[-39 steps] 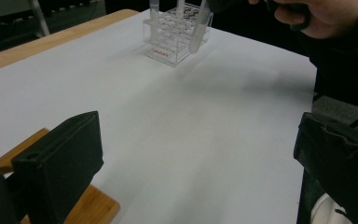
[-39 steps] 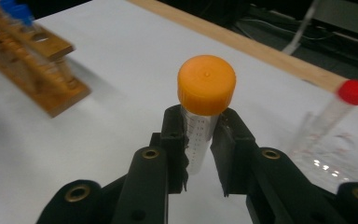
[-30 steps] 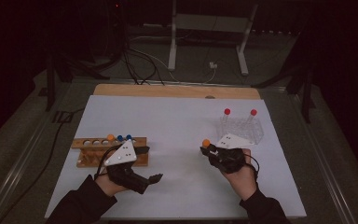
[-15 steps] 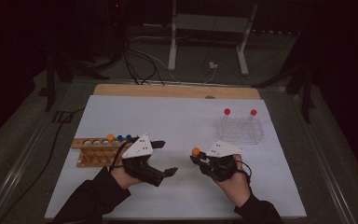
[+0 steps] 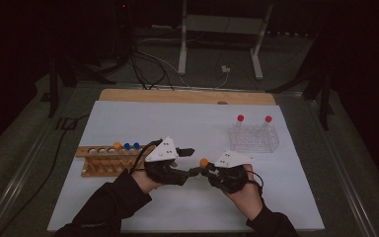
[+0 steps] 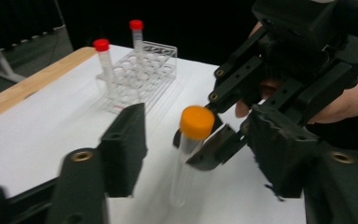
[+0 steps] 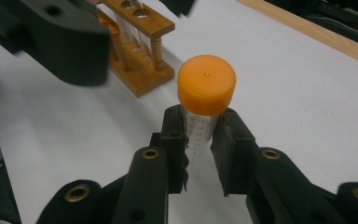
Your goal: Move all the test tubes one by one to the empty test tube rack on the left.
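The left gripper (image 5: 190, 162) has swung right, jaws apart around the clear, orange-capped tube (image 7: 204, 108) clamped upright by the right gripper (image 5: 203, 173) – mid-table; wooden rack (image 5: 109, 160) left, clear plastic rack (image 5: 254, 138) far right

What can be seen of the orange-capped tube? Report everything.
The orange-capped tube is a clear plastic cylinder with printed graduation marks and a ribbed orange screw cap, closed. It stands about upright above the white table sheet, clamped just under the cap by the right gripper. The left gripper is open around it, not touching.
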Demonstrator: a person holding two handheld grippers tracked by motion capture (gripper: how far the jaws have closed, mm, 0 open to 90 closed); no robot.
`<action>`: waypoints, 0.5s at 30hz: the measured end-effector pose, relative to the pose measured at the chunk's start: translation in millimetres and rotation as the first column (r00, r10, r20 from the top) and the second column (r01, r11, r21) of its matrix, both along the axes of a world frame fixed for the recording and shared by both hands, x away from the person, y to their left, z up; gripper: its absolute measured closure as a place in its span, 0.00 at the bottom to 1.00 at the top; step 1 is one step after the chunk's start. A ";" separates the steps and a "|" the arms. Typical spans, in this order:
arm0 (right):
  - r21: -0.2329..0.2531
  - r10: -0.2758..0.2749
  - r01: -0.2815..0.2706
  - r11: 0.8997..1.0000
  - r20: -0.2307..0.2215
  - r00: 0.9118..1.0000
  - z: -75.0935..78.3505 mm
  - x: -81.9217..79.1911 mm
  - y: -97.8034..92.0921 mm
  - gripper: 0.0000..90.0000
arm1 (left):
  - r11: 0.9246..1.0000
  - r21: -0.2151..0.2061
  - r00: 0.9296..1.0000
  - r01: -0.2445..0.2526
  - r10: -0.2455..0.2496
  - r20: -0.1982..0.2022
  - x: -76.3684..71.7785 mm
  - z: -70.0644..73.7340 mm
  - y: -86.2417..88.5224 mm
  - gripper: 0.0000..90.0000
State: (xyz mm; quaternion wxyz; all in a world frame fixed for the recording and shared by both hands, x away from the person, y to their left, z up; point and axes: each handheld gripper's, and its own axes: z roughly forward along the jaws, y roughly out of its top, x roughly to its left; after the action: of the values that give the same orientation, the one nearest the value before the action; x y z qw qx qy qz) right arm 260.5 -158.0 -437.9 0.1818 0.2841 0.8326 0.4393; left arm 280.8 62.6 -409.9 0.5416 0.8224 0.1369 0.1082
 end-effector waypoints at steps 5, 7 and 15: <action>0.000 0.004 -0.004 1.000 -0.001 1.000 0.1 -0.6 0.3 0.83 | 1.000 -0.002 1.000 0.001 -0.001 0.012 2.7 -1.8 -8.6 0.57; 0.002 0.004 -0.004 1.000 0.001 1.000 0.4 -0.7 -0.1 0.83 | 1.000 0.006 1.000 0.003 -0.003 0.016 3.4 -3.4 -11.1 0.61; 0.006 0.012 -0.012 1.000 0.001 1.000 2.0 -1.7 0.5 0.83 | 0.999 0.039 0.999 0.010 -0.012 0.042 5.6 -8.3 -19.2 0.73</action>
State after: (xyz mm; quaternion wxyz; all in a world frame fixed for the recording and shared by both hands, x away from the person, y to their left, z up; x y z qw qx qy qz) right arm 258.9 -157.5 -435.9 0.1788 0.2795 0.8328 0.4431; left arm 286.4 43.4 -418.1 0.5290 0.8309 0.1188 0.1249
